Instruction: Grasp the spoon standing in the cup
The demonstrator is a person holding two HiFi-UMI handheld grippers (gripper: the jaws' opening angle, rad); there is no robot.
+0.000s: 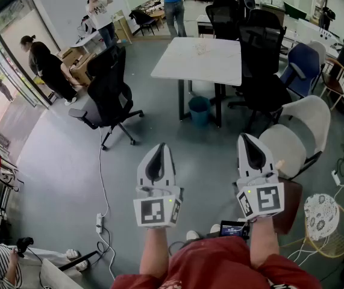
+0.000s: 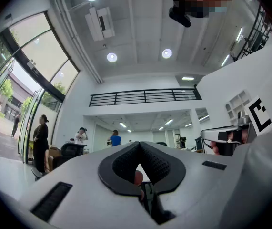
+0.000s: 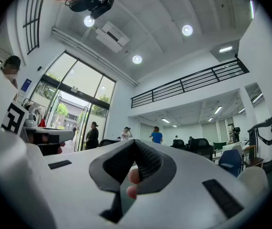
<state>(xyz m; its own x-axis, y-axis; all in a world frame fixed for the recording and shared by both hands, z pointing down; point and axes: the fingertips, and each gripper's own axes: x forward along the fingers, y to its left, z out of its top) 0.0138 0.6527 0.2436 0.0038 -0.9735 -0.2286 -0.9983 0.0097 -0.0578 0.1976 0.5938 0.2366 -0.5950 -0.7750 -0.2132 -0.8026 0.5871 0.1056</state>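
While both grippers point out over the open room, the spoon and the cup show up in no view, so where they stand can't be told. Nearest in, a red shirt [image 1: 220, 270] is cut off by the bottom edge, with bare forearms running up to the marker cubes.

The left gripper [image 1: 157, 158] has its smooth white shells pressed together at the tip, with nothing between them. Its own view shows the dark, dimpled pads [image 2: 126, 163] arching round a small hollow. The right gripper [image 1: 253, 148] is the same, jaws together and empty, with a fingertip peeking through the gap behind its textured pads [image 3: 147, 163].

Past them, a power strip [image 1: 99, 223] and its cable trail across the grey floor [image 1: 63, 161]. A black office chair [image 1: 107, 89] stands on the left and a rounded white chair [image 1: 298, 131] on the right. Between them is a white table [image 1: 199, 59] with a blue bin [image 1: 199, 110] tucked under it. Far back, a person in a blue top [image 1: 173, 2] stands small and hard to make out.
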